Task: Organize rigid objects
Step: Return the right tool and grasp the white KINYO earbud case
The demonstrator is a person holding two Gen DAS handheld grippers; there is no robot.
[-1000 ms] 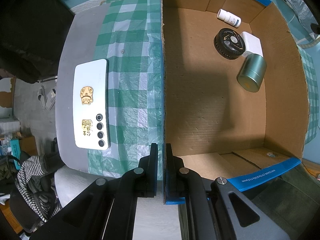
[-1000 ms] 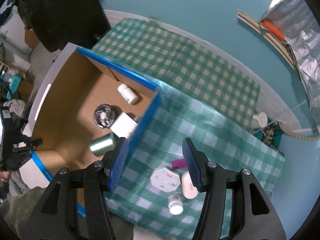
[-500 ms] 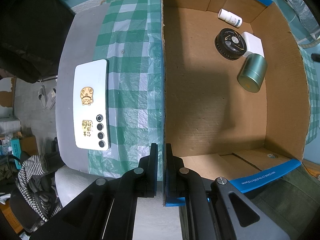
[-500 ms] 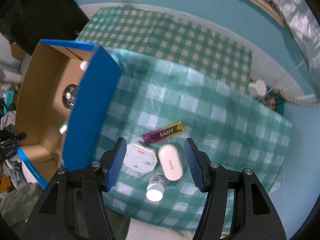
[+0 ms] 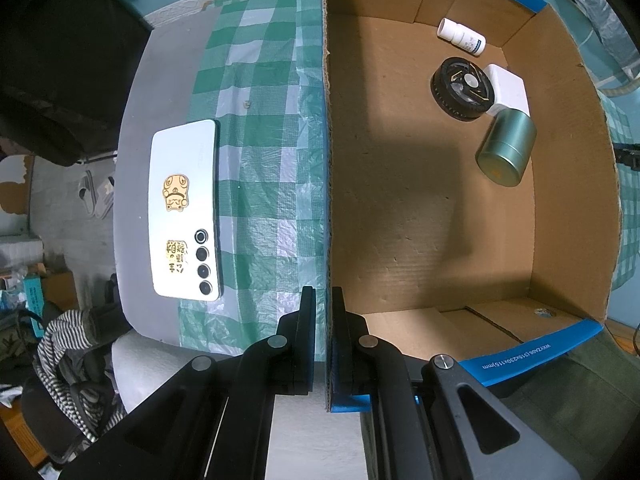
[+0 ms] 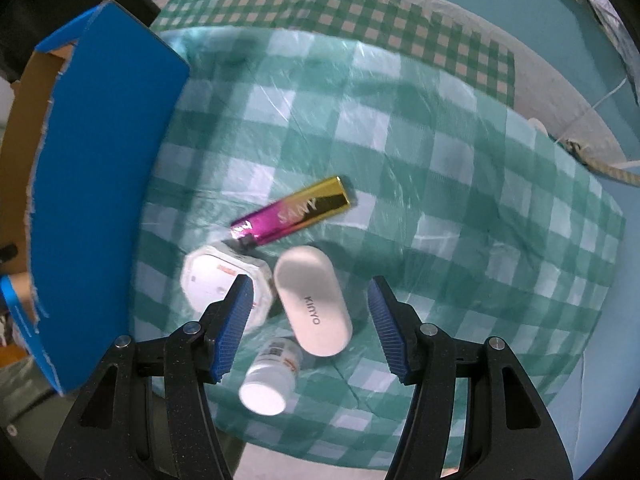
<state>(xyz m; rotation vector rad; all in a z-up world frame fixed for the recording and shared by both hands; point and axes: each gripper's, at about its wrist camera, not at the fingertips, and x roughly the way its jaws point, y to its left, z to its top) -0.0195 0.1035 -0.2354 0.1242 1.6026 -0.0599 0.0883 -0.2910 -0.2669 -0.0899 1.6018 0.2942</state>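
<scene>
My left gripper (image 5: pixel 323 308) is shut on the left wall of the cardboard box (image 5: pixel 400 208), gripping its edge. In the box's far right corner lie a white bottle (image 5: pixel 461 37), a black round fan (image 5: pixel 462 84), a white block (image 5: pixel 507 89) and a green tin (image 5: pixel 506 153). My right gripper (image 6: pixel 310 300) hangs open above the checked cloth, with the white oval Kinyo case (image 6: pixel 314 306) lying between its fingers, untouched. Around the case lie a white octagonal thing (image 6: pixel 224 286), a pink-and-gold lighter (image 6: pixel 294 214) and a white pill bottle (image 6: pixel 272 378).
A white phone (image 5: pixel 186 210) lies face down on the cloth (image 5: pixel 264 168) left of the box. The box's blue outer wall (image 6: pixel 96 184) rises at the left of the right wrist view. A rope (image 6: pixel 600 168) and floor lie past the table's far edge.
My right gripper has come away from over the box, rightward and down, to hang over the small things on the cloth. The left gripper and the box have kept still.
</scene>
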